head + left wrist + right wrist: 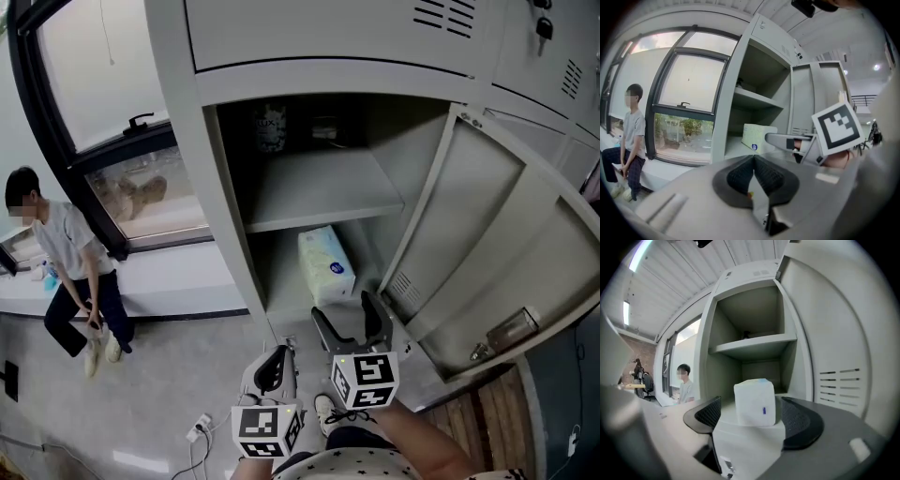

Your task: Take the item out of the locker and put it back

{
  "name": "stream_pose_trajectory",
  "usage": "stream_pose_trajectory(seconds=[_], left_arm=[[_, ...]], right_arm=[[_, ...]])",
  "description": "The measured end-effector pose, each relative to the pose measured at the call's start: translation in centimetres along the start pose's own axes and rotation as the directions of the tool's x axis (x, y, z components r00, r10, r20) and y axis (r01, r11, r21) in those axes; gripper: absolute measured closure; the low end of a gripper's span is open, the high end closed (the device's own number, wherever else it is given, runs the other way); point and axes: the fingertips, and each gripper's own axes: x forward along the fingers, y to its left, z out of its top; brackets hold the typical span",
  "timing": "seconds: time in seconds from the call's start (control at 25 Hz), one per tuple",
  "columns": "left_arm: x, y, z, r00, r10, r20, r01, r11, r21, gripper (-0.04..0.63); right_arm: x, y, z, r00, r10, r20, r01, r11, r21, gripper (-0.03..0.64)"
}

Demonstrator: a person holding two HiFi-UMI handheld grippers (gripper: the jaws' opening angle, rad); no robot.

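Observation:
A white soft pack (326,264) with a blue mark stands on the lower floor of the open grey locker (178,141), under its shelf (319,197). My right gripper (345,314) hovers just in front of the locker's lower compartment with its jaws spread wide. In the right gripper view the pack (754,401) shows between the two dark pads (708,412), which do not touch it. My left gripper (272,366) is lower and to the left, outside the locker, with its pads (740,174) pressed together and nothing in them. It sees the pack (757,137) and the right gripper (787,140).
The locker door (487,234) swings open to the right, close beside my right gripper. A dark bottle (270,127) stands at the back of the upper shelf. A person (75,262) sits on the low window ledge at the left. A plug and cable (202,431) lie on the floor.

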Motion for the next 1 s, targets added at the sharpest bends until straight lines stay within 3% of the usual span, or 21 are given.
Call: stream_pose_trajectory(seconds=[0.08, 0.16, 0.24, 0.32, 0.6, 1.0], left_arm=[[-1.3, -0.7, -0.5, 1.0, -0.007, 0.002, 0.007, 1.0, 0.007, 0.589], [-2.7, -1.5, -1.2, 1.0, -0.013, -0.001, 0.013, 1.0, 0.011, 0.589], [-4.2, -2.3, -1.9, 1.0, -0.018, -0.004, 0.018, 1.0, 0.01, 0.589], [-5.6, -3.1, -2.4, 1.0, -0.021, -0.004, 0.021, 1.0, 0.01, 0.588], [-9.3, -5.4, -3.2, 1.0, -0.027, 0.007, 0.027, 0.999, 0.022, 0.588], [-11.2, -7.3, -3.1, 0.999, -0.036, 0.019, 0.035, 0.999, 0.029, 0.588]], right_arm=[[-2.6, 0.8, -0.4, 0.999, 0.032, -0.006, -0.032, 0.999, 0.039, 0.276], [-5.4, 1.6, -0.9, 0.998, 0.058, -0.01, -0.058, 0.996, 0.066, 0.427], [-8.0, 2.4, -1.3, 0.998, 0.067, -0.01, -0.066, 0.996, 0.068, 0.536], [-10.4, 3.2, -1.7, 0.997, 0.075, -0.013, -0.074, 0.995, 0.06, 0.605], [-16.4, 6.0, -3.3, 0.989, 0.145, -0.042, -0.14, 0.986, 0.091, 0.618], [-18.9, 6.1, -3.2, 0.99, 0.13, -0.047, -0.127, 0.99, 0.054, 0.618]])
